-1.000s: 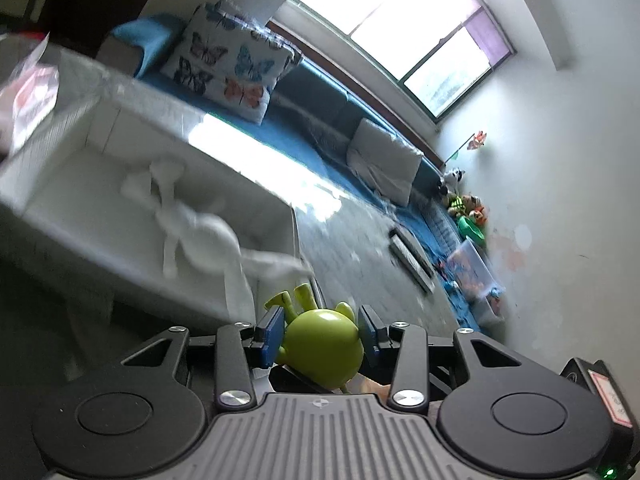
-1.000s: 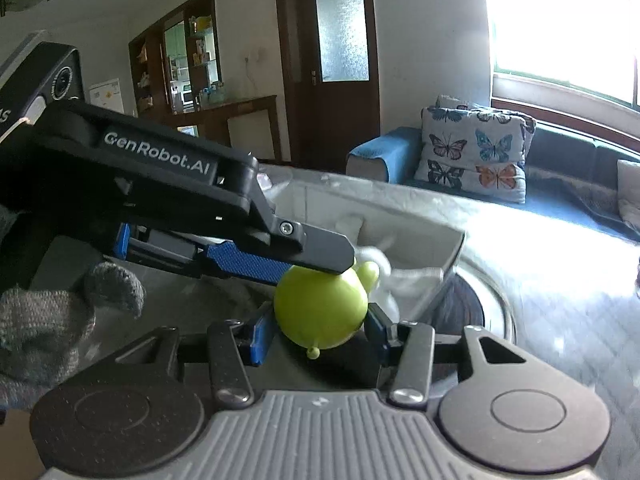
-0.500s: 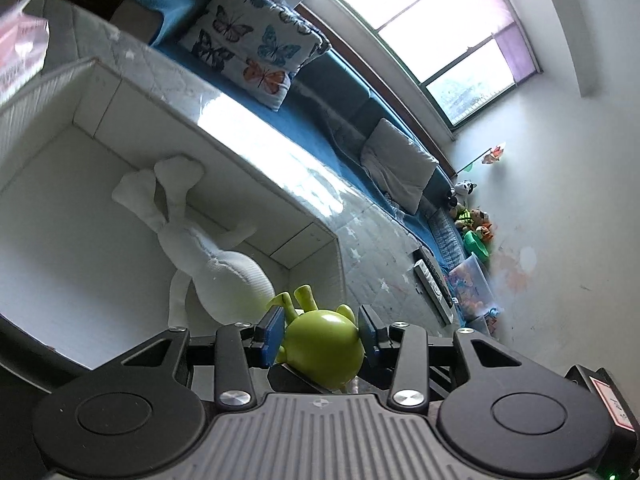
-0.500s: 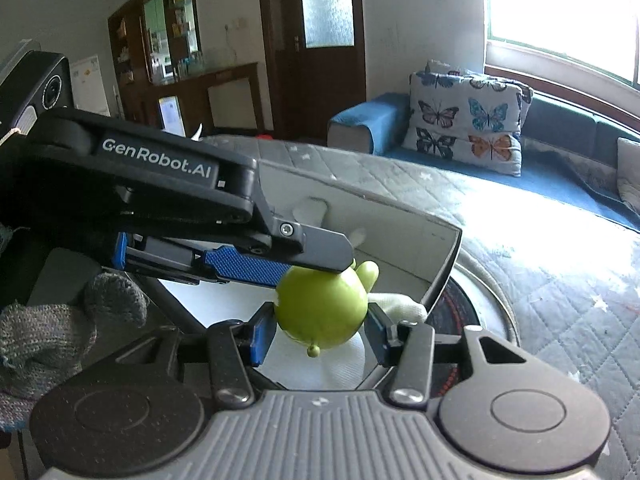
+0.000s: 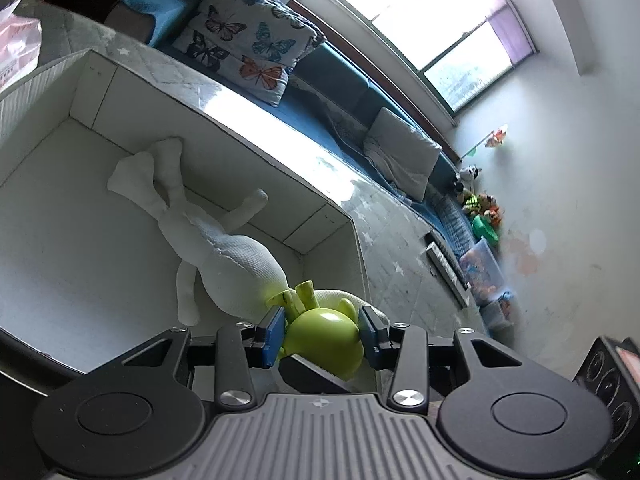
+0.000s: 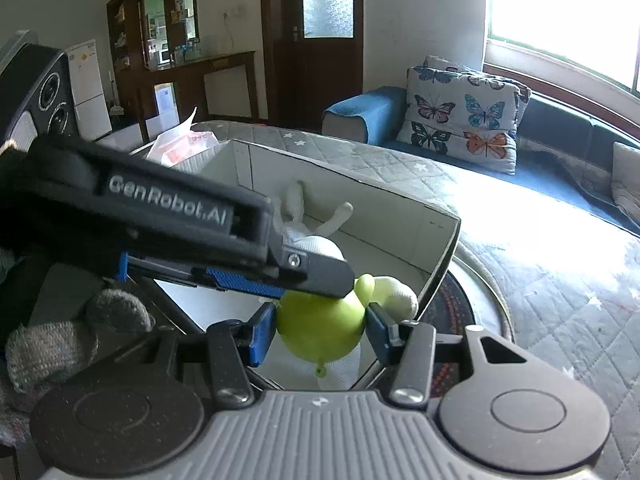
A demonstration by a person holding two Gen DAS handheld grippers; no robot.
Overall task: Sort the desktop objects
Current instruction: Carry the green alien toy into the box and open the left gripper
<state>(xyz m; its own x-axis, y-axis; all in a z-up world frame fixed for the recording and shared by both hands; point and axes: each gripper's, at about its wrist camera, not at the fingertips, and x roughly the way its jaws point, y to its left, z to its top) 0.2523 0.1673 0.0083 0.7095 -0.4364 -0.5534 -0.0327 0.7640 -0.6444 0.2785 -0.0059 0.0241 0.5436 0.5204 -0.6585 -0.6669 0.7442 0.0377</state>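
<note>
Living room: sofa under window, butterfly cushion, dark door. Quilted worktop carries white box; white plush lies inside. Green toy hangs over box's near corner, above plush. Left gripper and right gripper both angled down, each narrowly open, pads apparently pressing toy's sides. Gloved hand behind left gripper.

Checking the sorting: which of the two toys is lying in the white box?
The white stuffed doll lies in the box; the green toy is held between tongs.
</note>
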